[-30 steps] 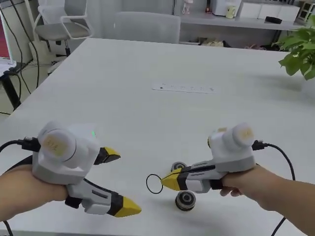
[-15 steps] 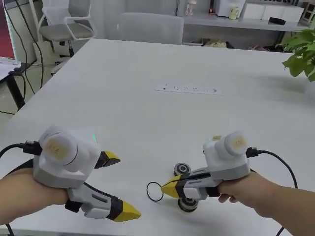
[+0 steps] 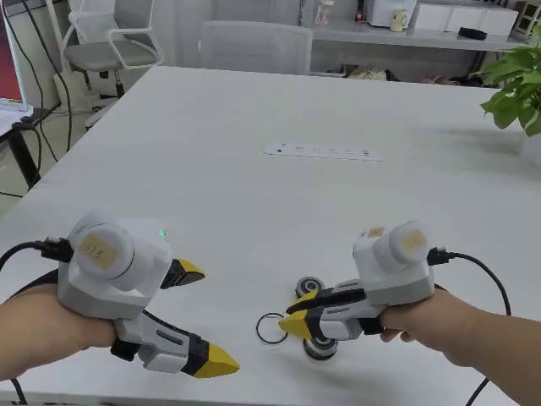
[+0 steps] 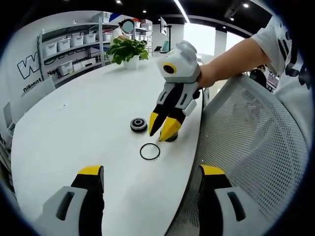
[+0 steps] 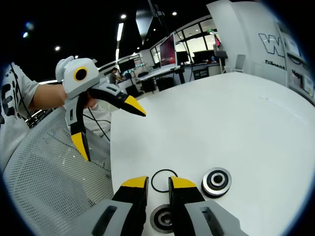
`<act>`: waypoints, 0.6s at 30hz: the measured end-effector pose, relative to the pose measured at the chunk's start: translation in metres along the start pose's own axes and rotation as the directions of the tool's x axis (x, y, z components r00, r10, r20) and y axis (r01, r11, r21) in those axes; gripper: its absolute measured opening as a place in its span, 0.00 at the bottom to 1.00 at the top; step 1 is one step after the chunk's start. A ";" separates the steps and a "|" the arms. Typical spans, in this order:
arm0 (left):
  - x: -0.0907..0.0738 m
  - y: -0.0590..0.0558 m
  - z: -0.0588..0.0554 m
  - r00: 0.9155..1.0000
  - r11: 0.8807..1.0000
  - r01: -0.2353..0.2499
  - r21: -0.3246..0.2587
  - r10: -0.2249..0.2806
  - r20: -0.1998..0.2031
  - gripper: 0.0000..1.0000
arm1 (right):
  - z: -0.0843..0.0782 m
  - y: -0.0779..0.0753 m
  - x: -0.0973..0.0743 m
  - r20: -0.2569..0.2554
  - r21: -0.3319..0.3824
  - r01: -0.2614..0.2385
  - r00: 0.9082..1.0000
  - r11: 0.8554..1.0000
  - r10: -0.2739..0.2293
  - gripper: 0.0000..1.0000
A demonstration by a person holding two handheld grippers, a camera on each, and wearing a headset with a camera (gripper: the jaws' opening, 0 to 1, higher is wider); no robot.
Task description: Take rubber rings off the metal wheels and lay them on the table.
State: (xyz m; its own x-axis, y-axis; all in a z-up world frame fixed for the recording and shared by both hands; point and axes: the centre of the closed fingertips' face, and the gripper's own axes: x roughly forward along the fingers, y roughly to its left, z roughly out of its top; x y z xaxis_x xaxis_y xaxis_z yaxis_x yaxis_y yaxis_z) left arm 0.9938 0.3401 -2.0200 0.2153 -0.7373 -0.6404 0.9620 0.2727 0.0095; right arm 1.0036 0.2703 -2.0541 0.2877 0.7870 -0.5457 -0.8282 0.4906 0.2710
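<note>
A thin black rubber ring [image 3: 259,329] lies flat on the white table [image 3: 254,211], just left of my right gripper [image 3: 292,313]. That gripper's yellow tips are a little apart, free of the ring [image 4: 150,143], and empty. One metal wheel [image 3: 310,287] lies behind the tips. A second wheel [image 3: 322,347] is partly hidden under the right gripper. In the right gripper view the ring [image 5: 165,170] sits just beyond the tips, with one wheel [image 5: 217,181] to the right and the other wheel [image 5: 161,218] low between the jaws. My left gripper [image 3: 203,317] stands wide open and empty, left of the ring.
A white power strip [image 3: 321,153] lies mid-table. A green plant [image 3: 517,85] stands at the far right edge. Office chairs [image 3: 254,46] stand beyond the far end. A mesh chair [image 4: 246,147] sits at the table's near edge.
The ring, earlier held at my right gripper's tips, now lies flat on the table. The right gripper has let it go. The left gripper has hardly moved.
</note>
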 end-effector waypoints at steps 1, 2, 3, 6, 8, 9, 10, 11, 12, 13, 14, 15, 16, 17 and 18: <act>0.000 0.000 0.000 1.000 1.000 0.002 0.001 -0.002 -0.001 0.77 | 0.000 0.000 -0.001 0.001 -0.002 0.001 1.000 1.000 -0.001 0.14; 0.002 -0.001 0.001 1.000 1.000 0.004 0.004 -0.004 -0.002 0.76 | 0.000 0.000 -0.004 0.002 -0.001 0.002 1.000 1.000 -0.002 0.15; 0.002 -0.002 0.002 1.000 1.000 0.006 0.005 -0.006 -0.003 0.76 | 0.000 -0.001 -0.005 0.003 -0.001 0.003 1.000 1.000 -0.003 0.15; 0.005 -0.002 0.005 1.000 1.000 0.011 0.011 -0.011 0.000 0.74 | 0.000 -0.002 -0.011 0.006 -0.003 0.007 1.000 1.000 -0.007 0.17; 0.007 -0.002 0.008 1.000 1.000 0.013 0.015 -0.013 0.003 0.73 | -0.002 -0.003 -0.015 0.007 -0.003 0.013 1.000 1.000 -0.013 0.18; 0.008 -0.003 0.010 1.000 1.000 0.019 0.017 -0.019 0.006 0.72 | -0.002 -0.004 -0.018 0.007 0.001 0.014 1.000 1.000 -0.014 0.18; 0.009 -0.003 0.011 1.000 1.000 0.022 0.017 -0.022 0.007 0.72 | -0.003 -0.004 -0.020 0.008 0.004 0.014 1.000 1.000 -0.015 0.19; 0.010 -0.003 0.012 1.000 1.000 0.025 0.019 -0.025 0.007 0.70 | -0.004 -0.005 -0.022 0.009 0.005 0.016 1.000 1.000 -0.016 0.19; 0.012 -0.004 0.013 1.000 0.999 0.028 0.023 -0.028 0.006 0.70 | -0.005 -0.005 -0.024 0.008 0.005 0.018 1.000 1.000 -0.018 0.19; 0.013 -0.004 0.014 1.000 0.999 0.030 0.026 -0.030 0.006 0.69 | -0.006 -0.005 -0.026 0.007 0.005 0.019 1.000 1.000 -0.019 0.19; 0.014 -0.004 0.016 0.999 0.999 0.032 0.030 -0.032 0.006 0.69 | -0.007 -0.005 -0.028 0.006 0.004 0.021 1.000 1.000 -0.021 0.20; 0.015 -0.005 0.017 0.999 0.999 0.033 0.032 -0.034 0.007 0.68 | -0.008 -0.005 -0.029 0.005 0.002 0.022 1.000 1.000 -0.022 0.20; 0.017 -0.004 0.018 0.999 0.999 0.036 0.033 -0.037 0.008 0.68 | -0.009 -0.006 -0.032 0.003 0.002 0.025 1.000 1.000 -0.025 0.20; 0.018 -0.005 0.019 0.999 0.999 0.039 0.033 -0.039 0.009 0.67 | -0.010 -0.006 -0.032 0.003 0.002 0.025 1.000 1.000 -0.025 0.21; 0.019 -0.005 0.021 0.999 0.999 0.042 0.034 -0.042 0.010 0.67 | -0.011 -0.007 -0.034 0.003 0.002 0.028 1.000 1.000 -0.028 0.21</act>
State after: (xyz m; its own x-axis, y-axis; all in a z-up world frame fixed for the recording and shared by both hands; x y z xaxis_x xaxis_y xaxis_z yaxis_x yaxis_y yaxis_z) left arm 0.9963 0.3120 -2.0164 0.1765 -0.7540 -0.6327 0.9753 0.2208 0.0089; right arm 0.9940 0.2360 -2.0461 0.3121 0.7744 -0.5504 -0.8188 0.5130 0.2576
